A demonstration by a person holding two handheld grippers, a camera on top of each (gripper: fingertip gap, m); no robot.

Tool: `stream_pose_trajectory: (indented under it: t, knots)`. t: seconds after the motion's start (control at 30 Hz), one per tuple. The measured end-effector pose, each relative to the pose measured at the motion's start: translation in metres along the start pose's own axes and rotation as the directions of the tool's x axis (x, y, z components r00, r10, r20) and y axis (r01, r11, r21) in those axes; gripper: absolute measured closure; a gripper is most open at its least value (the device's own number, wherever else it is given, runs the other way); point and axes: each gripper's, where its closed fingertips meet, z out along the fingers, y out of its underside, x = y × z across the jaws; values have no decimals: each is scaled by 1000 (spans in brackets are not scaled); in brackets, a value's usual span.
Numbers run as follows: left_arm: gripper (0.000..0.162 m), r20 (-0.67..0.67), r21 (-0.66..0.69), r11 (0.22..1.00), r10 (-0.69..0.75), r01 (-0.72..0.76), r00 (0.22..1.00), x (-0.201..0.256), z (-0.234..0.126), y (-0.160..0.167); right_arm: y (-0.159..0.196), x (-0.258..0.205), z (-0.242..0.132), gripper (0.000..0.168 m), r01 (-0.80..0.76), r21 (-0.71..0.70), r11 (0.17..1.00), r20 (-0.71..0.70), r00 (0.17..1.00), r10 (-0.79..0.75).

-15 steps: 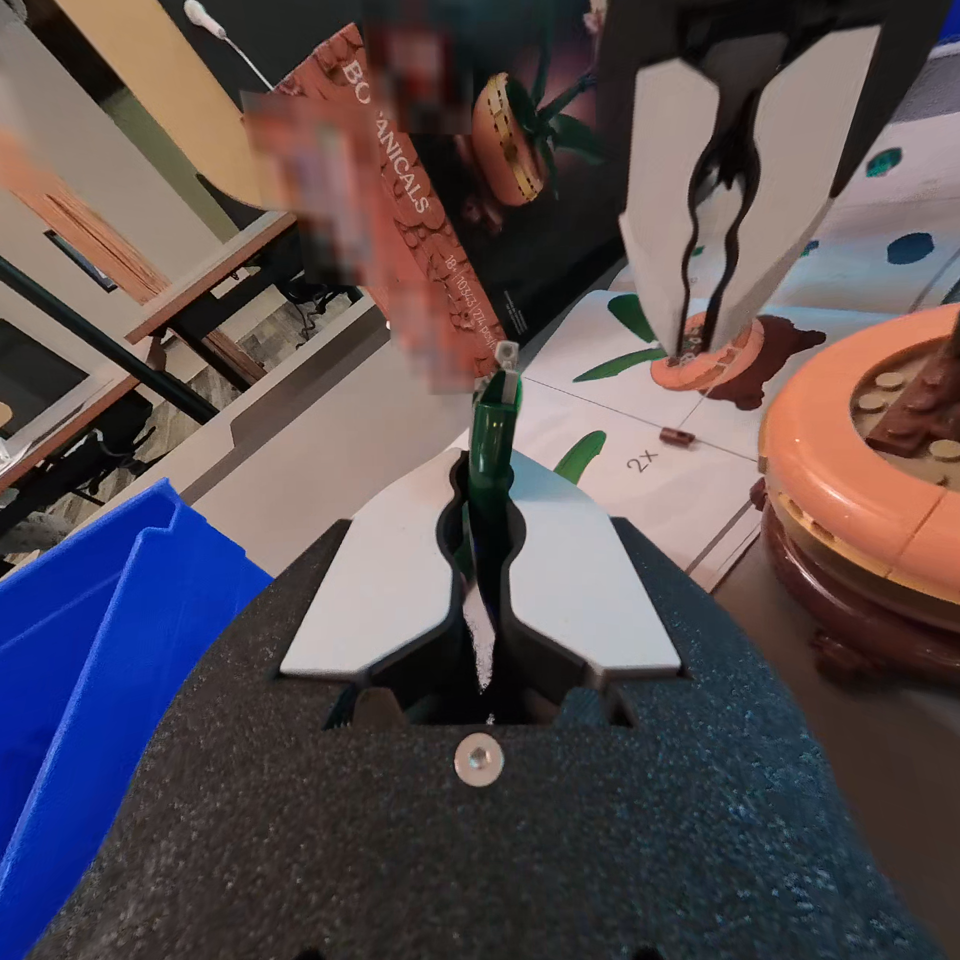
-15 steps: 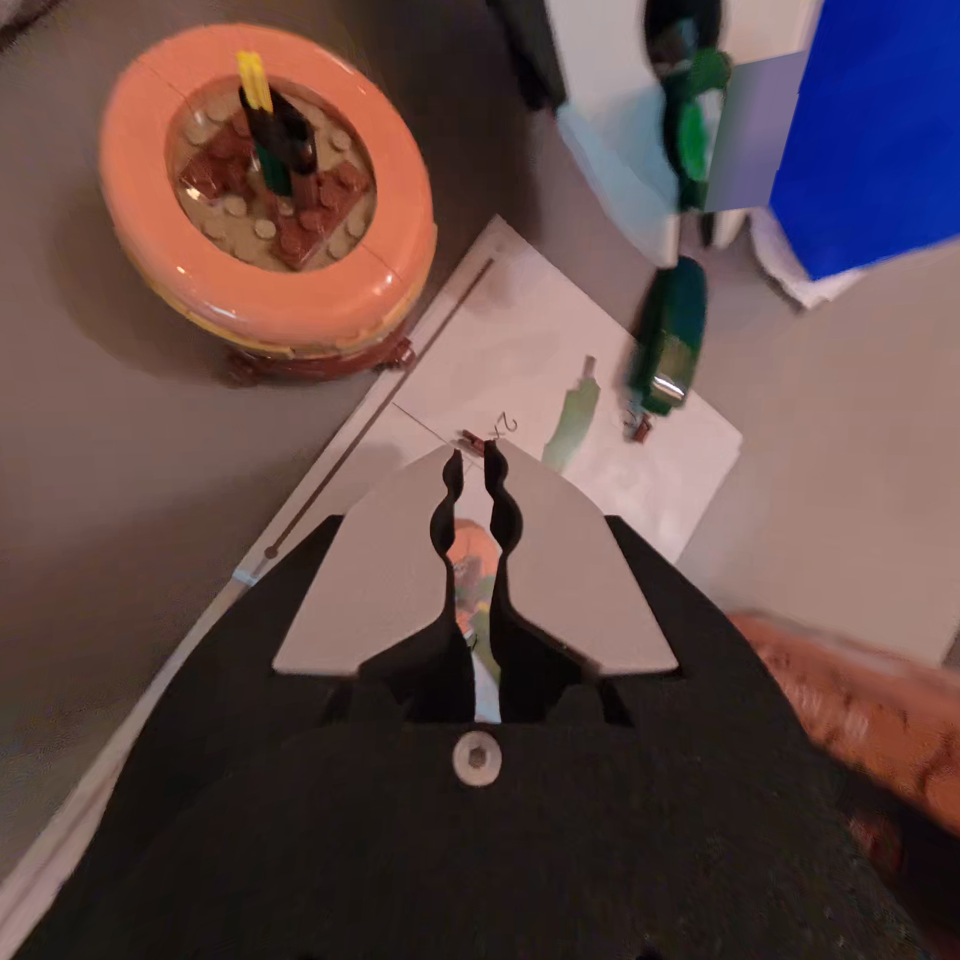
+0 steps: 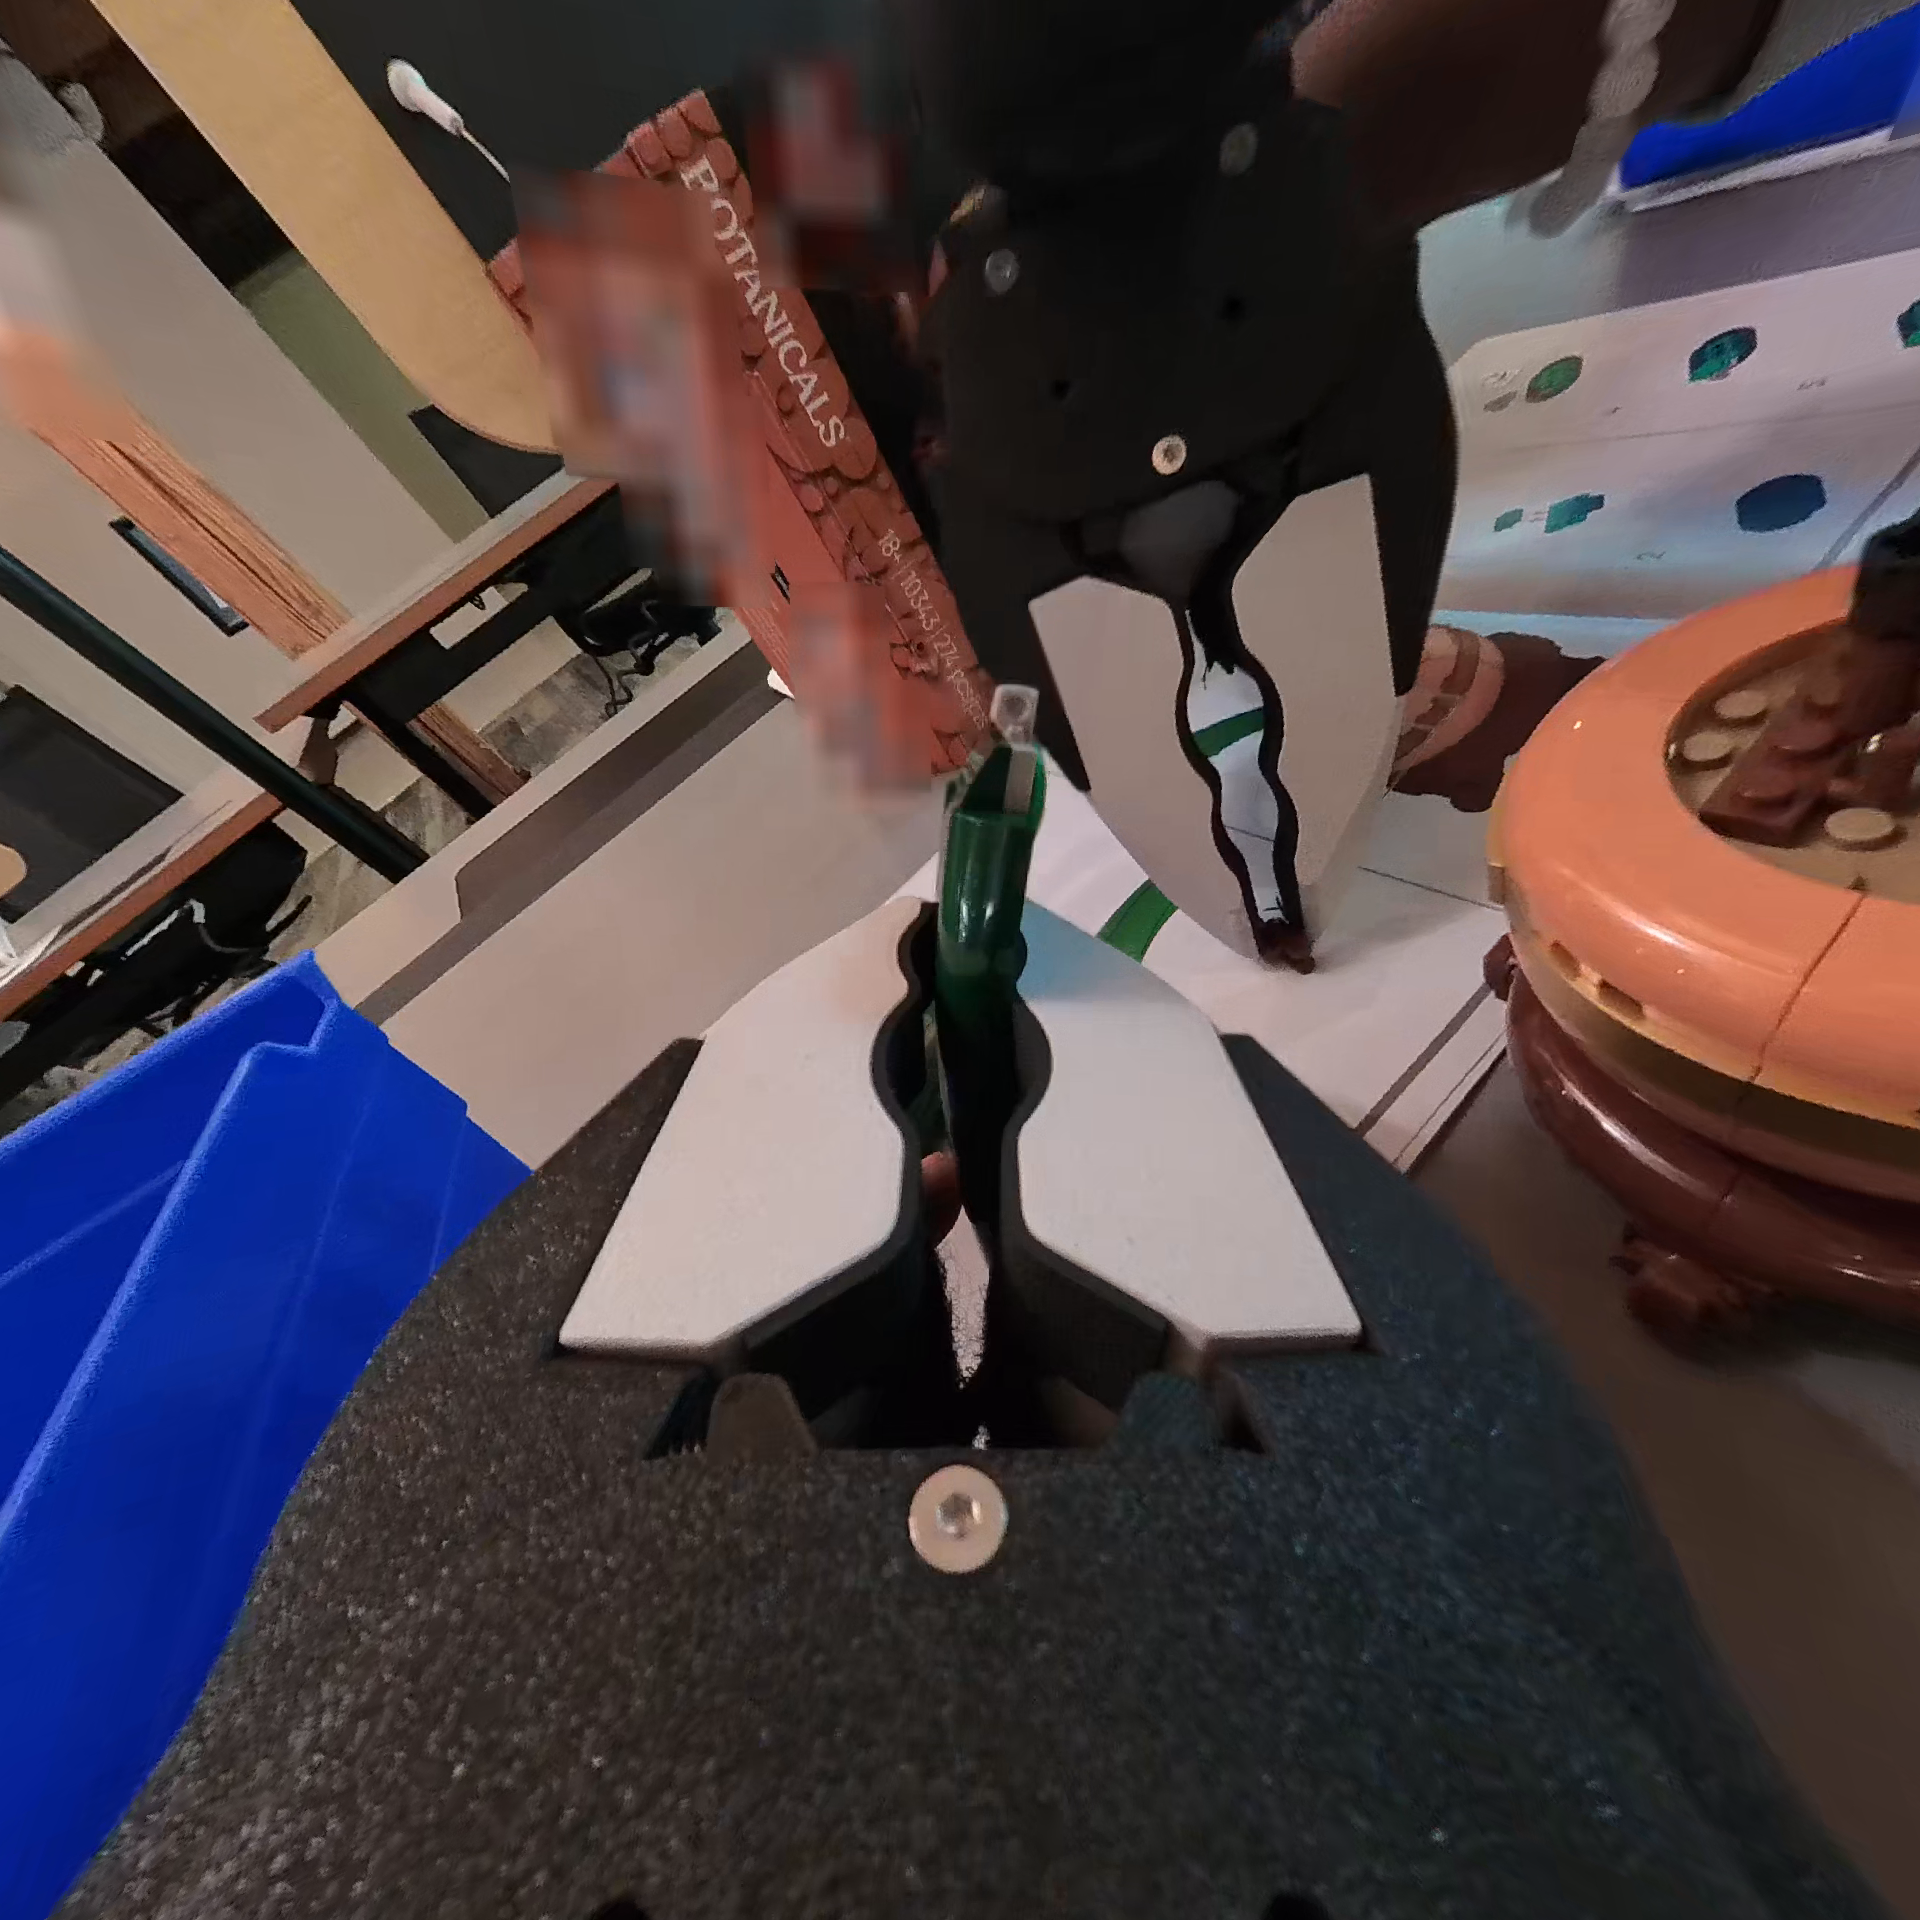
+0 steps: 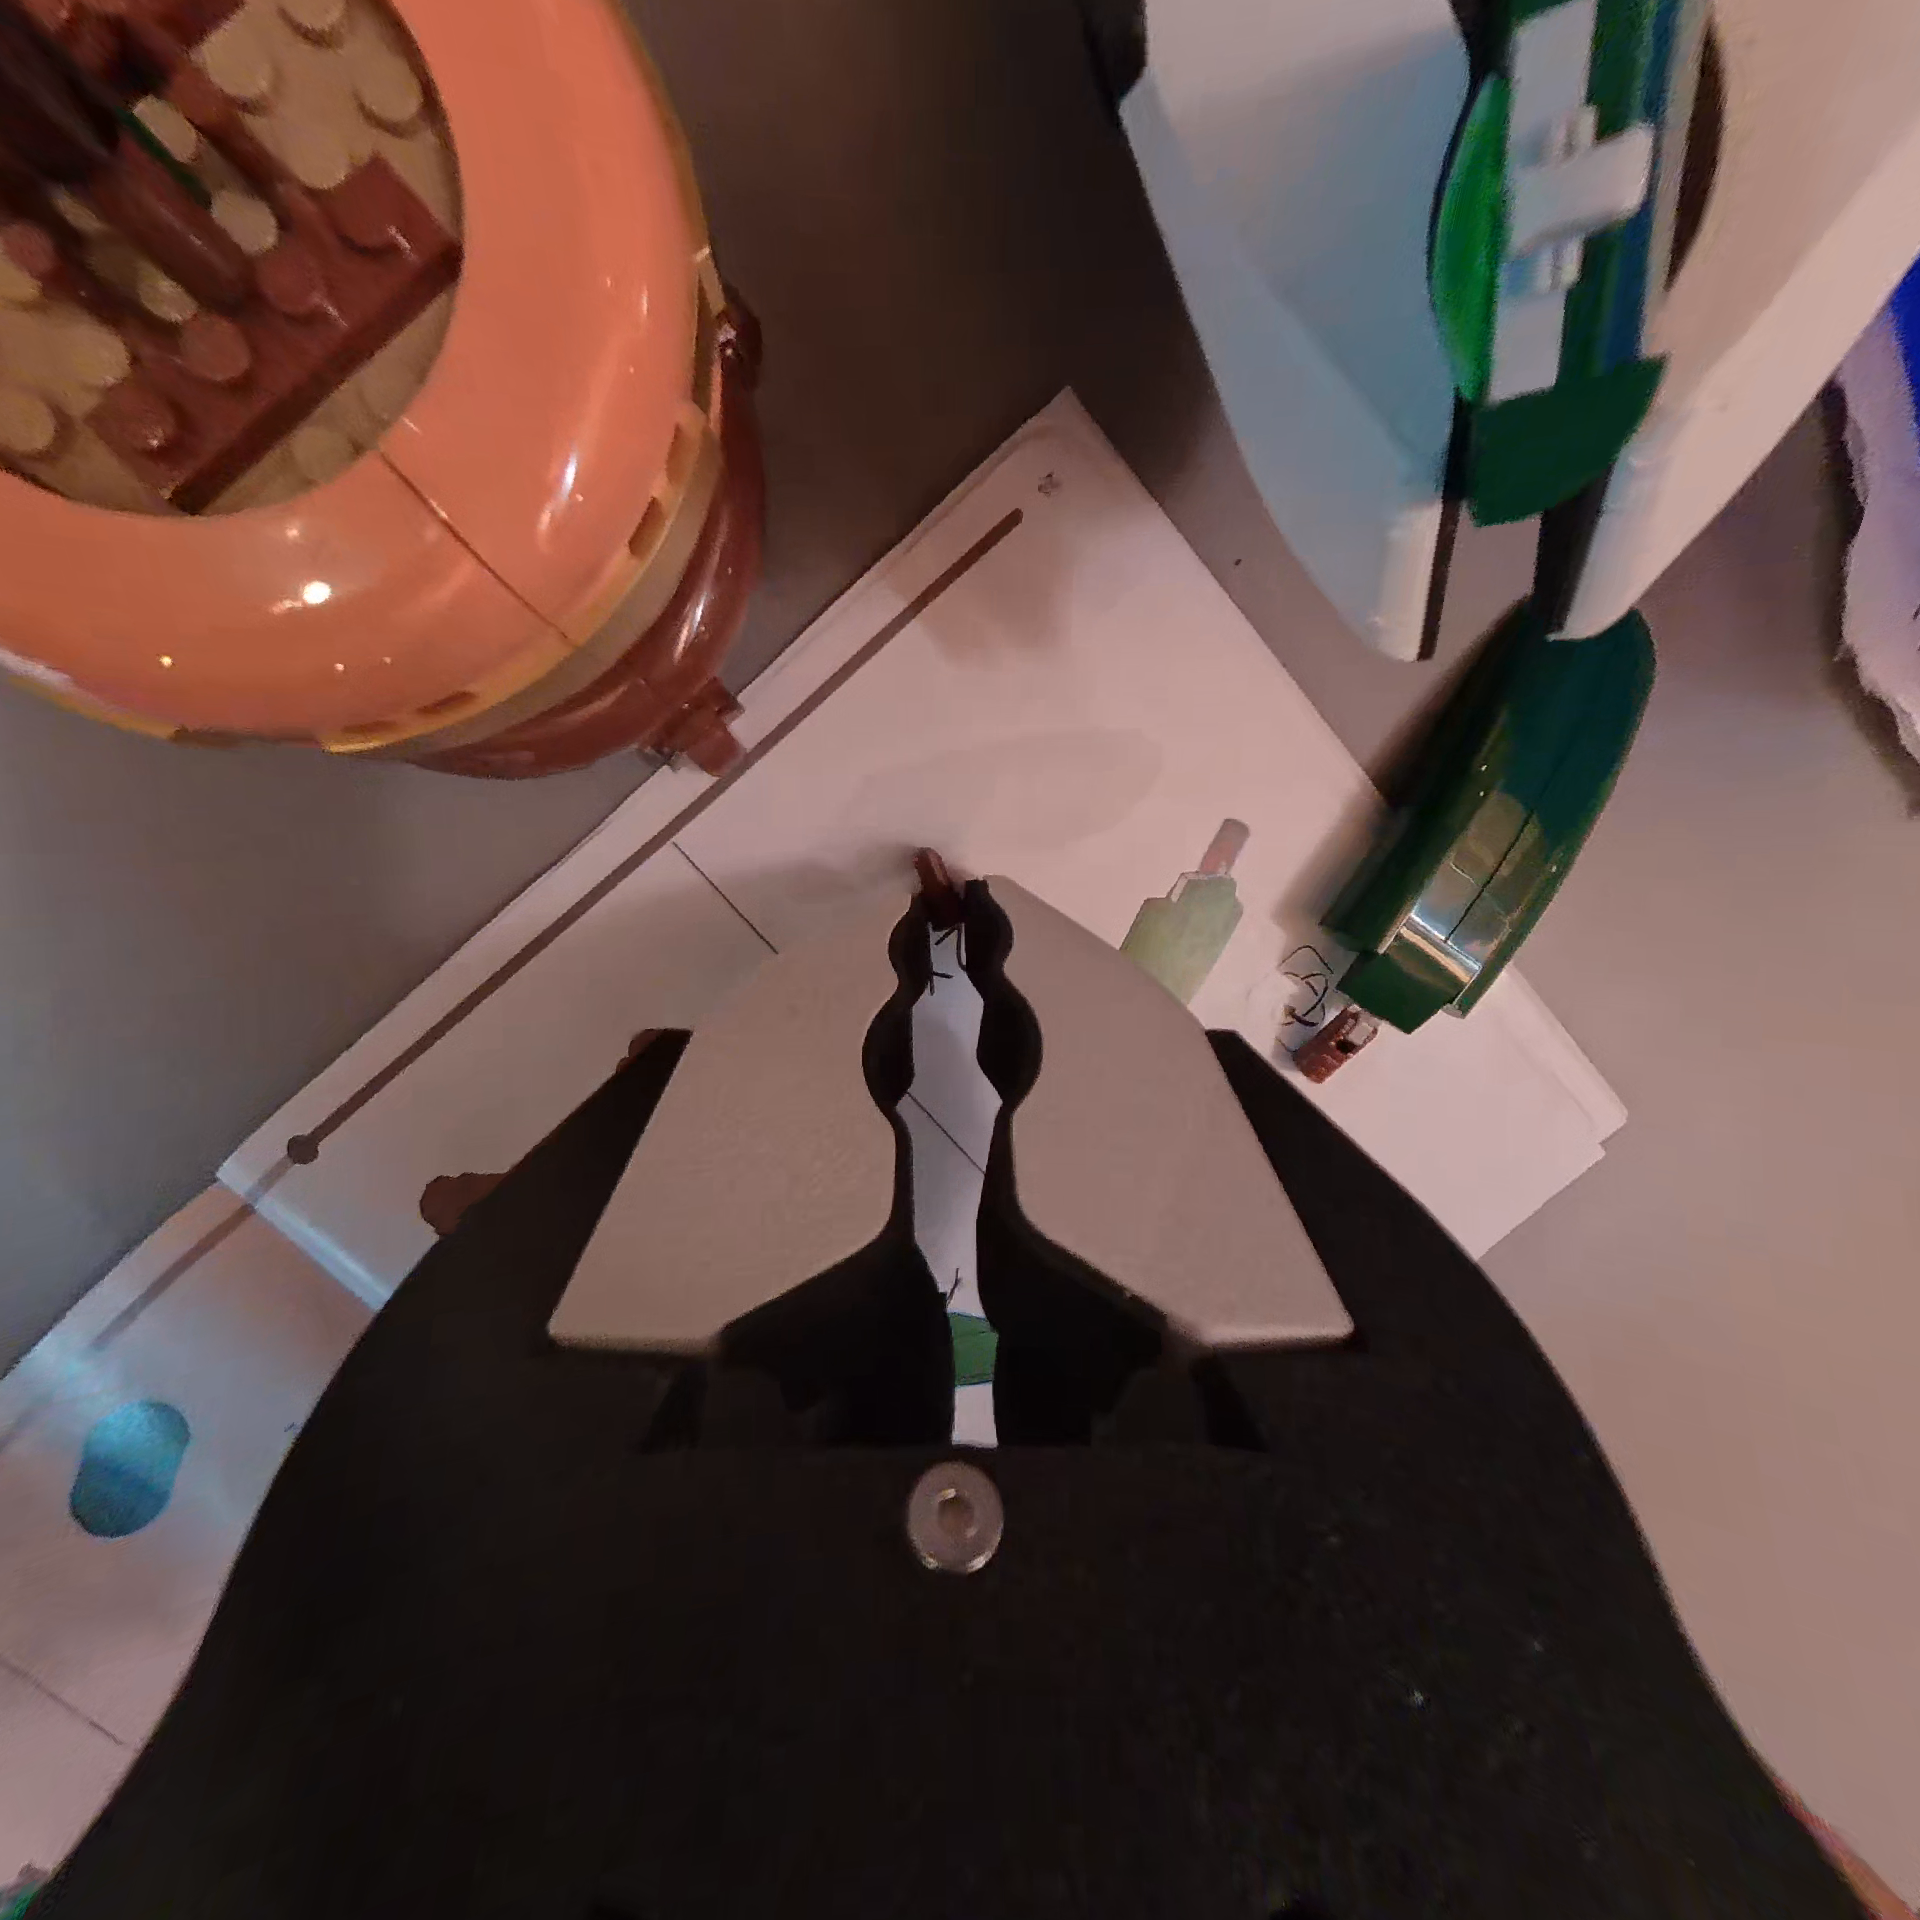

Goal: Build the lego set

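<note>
My left gripper (image 3: 971,925) is shut on a dark green leaf piece (image 3: 982,862) with a grey clip at its tip, held above the table. My right gripper (image 4: 945,902) points down onto the white instruction booklet (image 4: 1039,727), its tips closed around a small brown piece (image 4: 932,871). It also shows in the left wrist view (image 3: 1278,920), just right of the held leaf. A second green leaf (image 4: 1486,852) and another small brown piece (image 4: 1338,1044) lie on the booklet. The orange pot model (image 4: 312,613) stands beside it.
A blue bin (image 3: 208,1247) sits at my left. The set's box (image 3: 831,499) stands upright behind the booklet. The pot (image 3: 1662,935) is close to the right of both grippers. The table edge and other desks lie beyond at the left. My right fingertips sit around 8 cm from my left ones. The pot (image 3: 1662,935) sits 9 cm or so from the ends of my left fingers.
My right gripper has come down onto the booklet and its tips now enclose the small brown piece. My left gripper still holds the green leaf, nearly unmoved.
</note>
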Motion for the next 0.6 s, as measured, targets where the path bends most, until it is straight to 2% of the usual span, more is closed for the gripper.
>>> stream_pose_trajectory:
  t: [0.2,0.3,0.53,0.6]
  knots:
    - [154,26,-69,998,-2,4,1000,-5,1,11,-2,1,-4,161,-246,26,969,-88,965,248]
    - [153,39,-92,995,30,-26,999,-6,1,14,2,1,-8,152,-240,39,970,-187,952,243]
    - [153,43,-96,995,45,-41,998,-6,2,15,4,-7,-15,156,-195,96,976,-278,937,214]
    - [153,38,-90,995,35,-31,999,-6,1,14,6,-9,-14,157,-170,84,982,-264,946,186]
